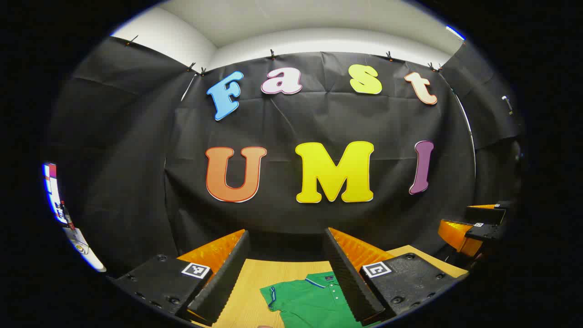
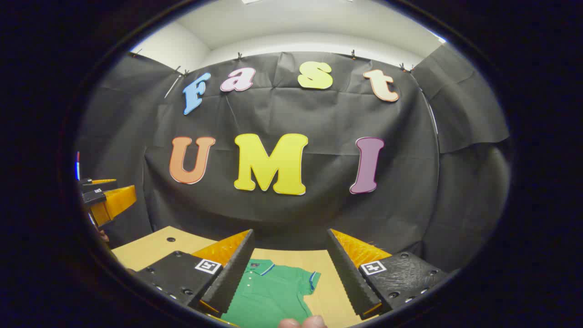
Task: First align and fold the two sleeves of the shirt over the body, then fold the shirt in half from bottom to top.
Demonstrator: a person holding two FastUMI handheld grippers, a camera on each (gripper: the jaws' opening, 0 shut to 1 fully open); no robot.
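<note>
Sleeves are the risk: the left gripper [image 1: 287,273] and right gripper [image 2: 289,269] hover with jaws spread wide and empty above the green shirt [image 2: 268,291], flat on the worktop [image 2: 150,246]. Pinching too deep could drag the body and skew alignment.

Shirt [image 1: 309,298] [image 2: 268,296]: green, blue-and-white trim on collar and sleeve cuffs, white buttons. Table [image 1: 248,291] [image 2: 150,248]: light wood grain. Wall above cloth: white.

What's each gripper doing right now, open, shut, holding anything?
Left gripper: open, holding nothing, above the green shirt on the table.
Right gripper: open, holding nothing, also above the shirt.
</note>
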